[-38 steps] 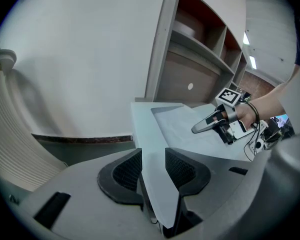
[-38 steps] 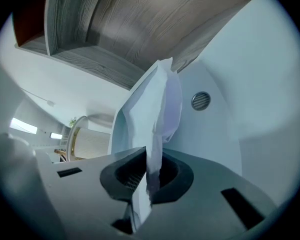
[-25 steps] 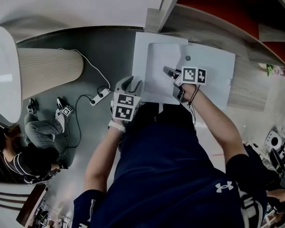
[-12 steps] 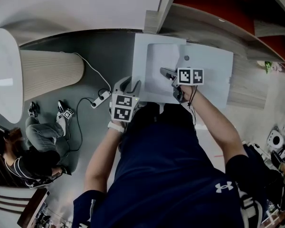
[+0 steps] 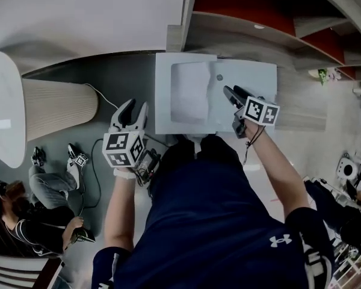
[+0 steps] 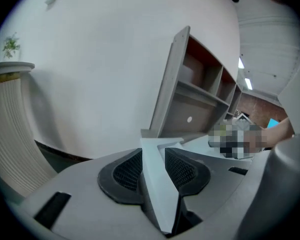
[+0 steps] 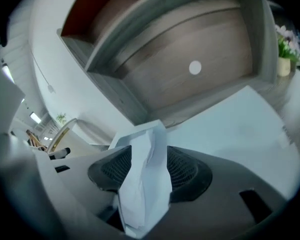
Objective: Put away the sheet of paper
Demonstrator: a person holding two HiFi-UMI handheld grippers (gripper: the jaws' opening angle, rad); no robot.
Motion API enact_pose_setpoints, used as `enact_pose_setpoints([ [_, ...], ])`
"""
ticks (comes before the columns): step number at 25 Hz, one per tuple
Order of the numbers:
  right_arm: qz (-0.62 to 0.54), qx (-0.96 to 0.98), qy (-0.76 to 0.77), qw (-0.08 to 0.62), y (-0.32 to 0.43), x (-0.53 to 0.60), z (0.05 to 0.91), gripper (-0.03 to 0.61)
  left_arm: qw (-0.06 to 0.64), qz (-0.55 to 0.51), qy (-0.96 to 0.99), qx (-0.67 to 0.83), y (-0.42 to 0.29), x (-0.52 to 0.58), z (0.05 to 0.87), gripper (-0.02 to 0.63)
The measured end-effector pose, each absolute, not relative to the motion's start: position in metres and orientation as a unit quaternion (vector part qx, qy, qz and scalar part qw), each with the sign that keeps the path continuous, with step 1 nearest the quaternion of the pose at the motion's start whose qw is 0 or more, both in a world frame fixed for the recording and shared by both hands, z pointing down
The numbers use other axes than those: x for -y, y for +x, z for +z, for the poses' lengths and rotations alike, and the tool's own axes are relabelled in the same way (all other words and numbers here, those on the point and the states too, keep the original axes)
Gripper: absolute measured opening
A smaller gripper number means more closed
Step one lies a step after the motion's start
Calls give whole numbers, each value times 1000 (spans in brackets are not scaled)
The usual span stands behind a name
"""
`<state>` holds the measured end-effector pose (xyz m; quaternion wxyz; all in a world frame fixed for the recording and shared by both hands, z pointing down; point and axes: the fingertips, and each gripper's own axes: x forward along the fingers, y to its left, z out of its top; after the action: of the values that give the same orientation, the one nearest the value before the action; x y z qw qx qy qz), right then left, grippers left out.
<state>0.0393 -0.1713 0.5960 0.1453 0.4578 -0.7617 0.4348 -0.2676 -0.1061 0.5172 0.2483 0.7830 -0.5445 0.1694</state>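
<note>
The right gripper, its jaws just opened wide, the pads pressing on nothing; the sheet of paper shows through their gap but lies loose and a little rumpled on the white table, just beside the tips; the left gripper hangs off the table's left side over the grey floor, jaws apart and empty; a shelf unit stands behind the table. The likely hazard: nothing pins the sheet, so a jaw tip or wrist passing close could catch its raised crease and drag it off the table.
</note>
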Motion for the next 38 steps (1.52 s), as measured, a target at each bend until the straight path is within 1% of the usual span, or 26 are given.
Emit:
enact_pose_setpoints([
  [1, 414, 764, 476, 135, 53, 173, 581, 221, 241, 154, 786, 548, -270, 109, 504, 150],
  [6, 303, 787, 532, 77, 90, 170, 484, 160, 188, 100, 792, 571, -278, 111, 433, 149],
  [11, 196, 829, 523, 22, 90, 161, 391, 126, 130, 41, 790, 598, -266, 93, 347, 140],
  [16, 85, 872, 483, -1, 84, 143, 310, 98, 65, -31, 809, 583, -207, 76, 260, 119],
  [17, 67, 877, 475, -8, 81, 139, 297, 94, 51, -40, 816, 574, -193, 73, 246, 106],
  [19, 38, 889, 456, -23, 76, 129, 275, 78, 26, -52, 828, 557, -164, 65, 227, 53],
  [21, 16, 899, 437, -38, 71, 119, 258, 59, 4, -55, 839, 541, -135, 57, 220, 27],
  [23, -7, 903, 426, -44, 68, 111, 248, 32, -7, -51, 847, 528, -112, 52, 221, 18],
  [25, -26, 905, 424, -41, 67, 106, 245, 21, -2, -44, 850, 524, -98, 51, 227, 17],
  [31, -46, 912, 407, -34, 65, 96, 246, 18, 13, -29, 845, 534, -87, 50, 238, 17],
  [38, -62, 913, 401, -35, 65, 91, 239, 19, 3, -22, 850, 526, -78, 49, 237, 18],
])
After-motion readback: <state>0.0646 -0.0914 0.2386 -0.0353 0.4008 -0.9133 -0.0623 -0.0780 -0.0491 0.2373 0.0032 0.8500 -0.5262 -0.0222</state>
